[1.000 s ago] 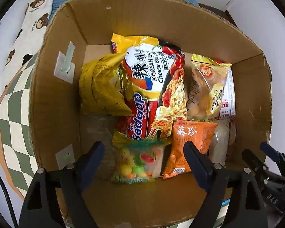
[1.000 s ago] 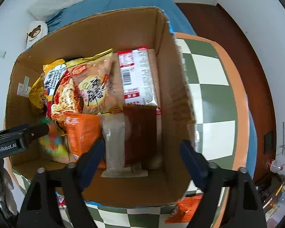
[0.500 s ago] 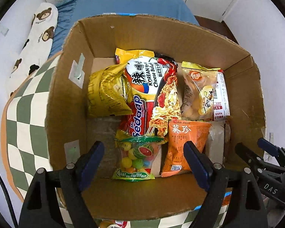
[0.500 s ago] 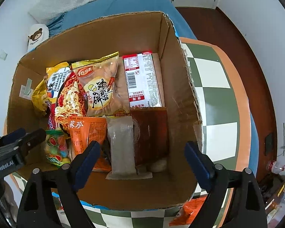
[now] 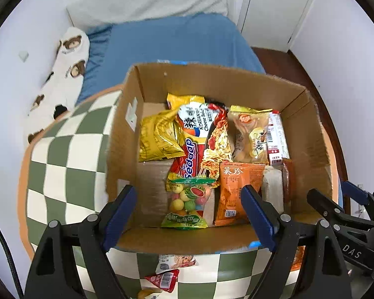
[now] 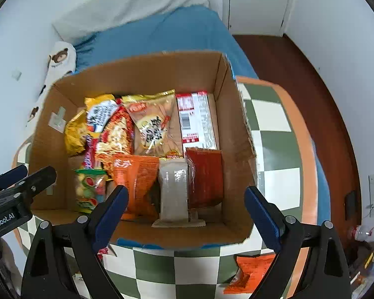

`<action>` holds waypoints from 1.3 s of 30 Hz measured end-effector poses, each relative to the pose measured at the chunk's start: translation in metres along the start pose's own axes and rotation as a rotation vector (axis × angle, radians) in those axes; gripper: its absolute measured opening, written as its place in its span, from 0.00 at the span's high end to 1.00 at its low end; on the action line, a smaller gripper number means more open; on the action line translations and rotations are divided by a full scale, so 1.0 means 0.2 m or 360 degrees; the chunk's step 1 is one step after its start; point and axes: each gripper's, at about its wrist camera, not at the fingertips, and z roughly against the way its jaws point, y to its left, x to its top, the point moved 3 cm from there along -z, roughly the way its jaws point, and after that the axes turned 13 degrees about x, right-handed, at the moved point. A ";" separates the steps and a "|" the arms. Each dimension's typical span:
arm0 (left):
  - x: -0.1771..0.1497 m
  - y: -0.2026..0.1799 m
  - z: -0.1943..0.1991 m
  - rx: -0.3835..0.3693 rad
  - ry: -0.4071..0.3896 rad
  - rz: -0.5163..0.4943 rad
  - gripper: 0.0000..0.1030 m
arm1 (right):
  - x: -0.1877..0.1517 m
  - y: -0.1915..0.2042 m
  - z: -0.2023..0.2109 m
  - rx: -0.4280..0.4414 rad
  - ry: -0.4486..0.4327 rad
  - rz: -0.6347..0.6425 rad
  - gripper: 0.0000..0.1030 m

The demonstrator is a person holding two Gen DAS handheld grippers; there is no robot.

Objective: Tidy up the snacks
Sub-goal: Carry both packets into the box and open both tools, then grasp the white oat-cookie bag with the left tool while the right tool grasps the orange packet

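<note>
Just below the right gripper (image 6: 184, 214), spread wide and empty, a loose orange packet (image 6: 251, 274) lies outside the cardboard box (image 6: 239, 129). Looks light, crinkly and slippery, so I'd pinch a sealed edge. Left gripper (image 5: 189, 215) also gapes empty over the box.

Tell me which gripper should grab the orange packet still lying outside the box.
Right, probably. The orange packet lies on the checkered cloth just below the open right gripper. The left gripper is also empty but sits over the box's other side.
</note>
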 end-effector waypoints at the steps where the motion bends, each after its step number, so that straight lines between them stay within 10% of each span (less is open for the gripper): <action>1: -0.01 0.00 0.03 0.0007 -0.0023 -0.0002 0.17 | -0.01 0.01 0.03 0.0003 -0.0021 0.0011 0.07; 22: -0.35 0.09 0.59 -0.0031 -0.0356 0.0121 0.17 | -0.32 0.19 0.64 0.0098 -0.0410 0.0097 0.04; 39: -0.86 -0.07 -0.17 0.0138 0.0253 0.0107 0.17 | -0.87 -0.76 -0.02 0.0004 0.0132 -0.0621 0.04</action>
